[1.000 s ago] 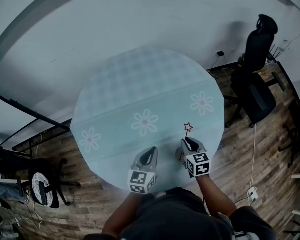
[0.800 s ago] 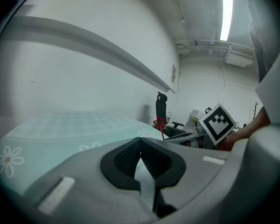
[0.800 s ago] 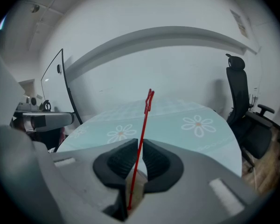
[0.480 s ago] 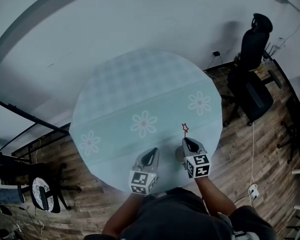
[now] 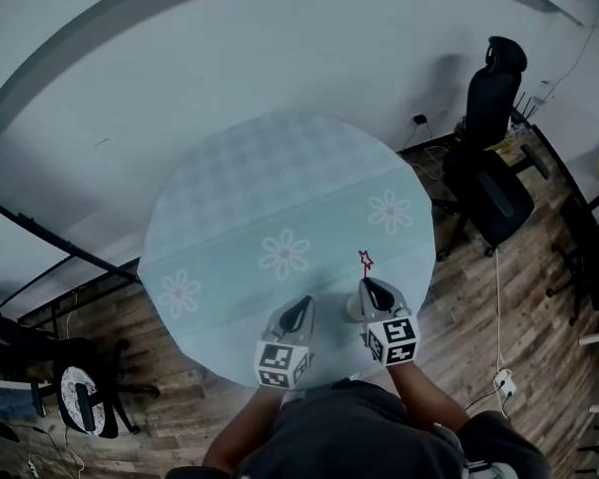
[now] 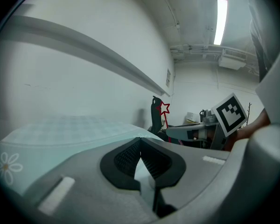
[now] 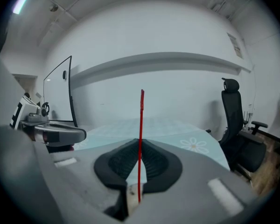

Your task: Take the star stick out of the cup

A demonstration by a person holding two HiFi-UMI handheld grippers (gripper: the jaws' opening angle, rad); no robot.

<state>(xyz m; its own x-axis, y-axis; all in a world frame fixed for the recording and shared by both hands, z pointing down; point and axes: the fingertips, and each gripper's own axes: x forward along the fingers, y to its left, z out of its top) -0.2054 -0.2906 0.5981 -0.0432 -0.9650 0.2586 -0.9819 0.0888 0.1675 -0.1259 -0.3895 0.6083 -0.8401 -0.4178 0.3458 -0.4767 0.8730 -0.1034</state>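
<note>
A: Head view: the right gripper (image 5: 365, 283) is clamped on the star stick (image 5: 365, 259), star poking up just past its tips. The pale cup (image 5: 352, 308) sits just beside its left side.
B: And the left gripper (image 5: 303, 302)?
A: Left gripper view: jaws together, nothing between. Right gripper view: star stick upright, pinched between the jaws.

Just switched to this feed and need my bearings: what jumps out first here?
The red star stick stands upright, pinched between the jaws of the right tool near the table's near right edge. Beneath it spreads a round table covered in a pale blue daisy cloth. The left tool is alongside, its jaws together with nothing in them. A black office chair stands off to the right.
</note>
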